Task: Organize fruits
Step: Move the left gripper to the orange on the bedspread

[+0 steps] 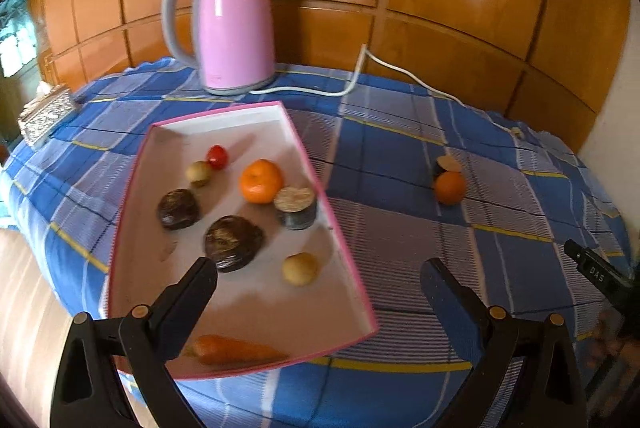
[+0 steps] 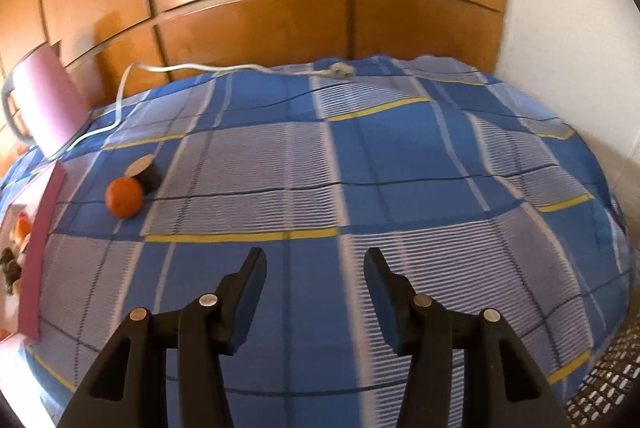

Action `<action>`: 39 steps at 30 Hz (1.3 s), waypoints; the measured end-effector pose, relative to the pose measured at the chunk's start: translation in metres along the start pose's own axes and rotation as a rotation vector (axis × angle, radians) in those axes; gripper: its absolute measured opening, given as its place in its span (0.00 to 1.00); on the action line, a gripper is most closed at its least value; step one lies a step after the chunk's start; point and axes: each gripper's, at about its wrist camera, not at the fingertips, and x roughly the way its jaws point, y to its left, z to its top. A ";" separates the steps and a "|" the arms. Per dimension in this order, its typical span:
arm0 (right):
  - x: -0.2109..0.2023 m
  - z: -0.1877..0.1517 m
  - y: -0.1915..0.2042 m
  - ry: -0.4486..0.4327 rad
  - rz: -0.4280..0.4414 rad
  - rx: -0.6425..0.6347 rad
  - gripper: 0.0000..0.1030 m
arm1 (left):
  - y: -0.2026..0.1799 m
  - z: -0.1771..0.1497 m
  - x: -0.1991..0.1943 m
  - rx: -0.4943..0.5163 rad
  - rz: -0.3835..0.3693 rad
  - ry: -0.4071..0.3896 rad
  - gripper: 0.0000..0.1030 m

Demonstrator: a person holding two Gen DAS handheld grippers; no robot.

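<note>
A pink-rimmed white box [image 1: 344, 248] lies on the blue checked cloth and holds an orange [image 1: 261, 181], a red fruit [image 1: 217, 156], two pale round fruits [image 1: 300, 268], two dark round pieces [image 1: 234, 242], a dark cut piece with a pale top [image 1: 297, 207] and a carrot [image 1: 236, 350]. My left gripper [image 1: 320, 274] hangs open over the box's near end with nothing between its fingers. Out on the cloth a second orange [image 2: 124, 197] [image 1: 450, 187] rests against a dark cut piece [image 2: 146, 172]. My right gripper [image 2: 314, 260] is open and empty, right of that orange and nearer to me.
A pink kettle [image 1: 236, 27] stands at the back of the table, its white cord [image 1: 352, 83] trailing right to a plug [image 2: 340, 71]. Wooden panels form the wall behind. A patterned box [image 1: 44, 119] sits at the far left edge. The right gripper's tip [image 1: 596, 270] shows in the left wrist view.
</note>
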 end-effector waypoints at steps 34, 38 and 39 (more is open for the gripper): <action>0.008 0.001 -0.051 -0.029 -0.157 0.059 0.50 | -0.098 0.038 0.070 0.089 -0.156 0.092 0.88; 0.011 0.003 -0.058 -0.019 -0.167 0.087 0.50 | -0.107 0.041 0.076 0.115 -0.153 0.087 0.88; 0.012 0.003 -0.060 -0.017 -0.171 0.093 0.50 | -0.109 0.042 0.079 0.121 -0.149 0.088 0.88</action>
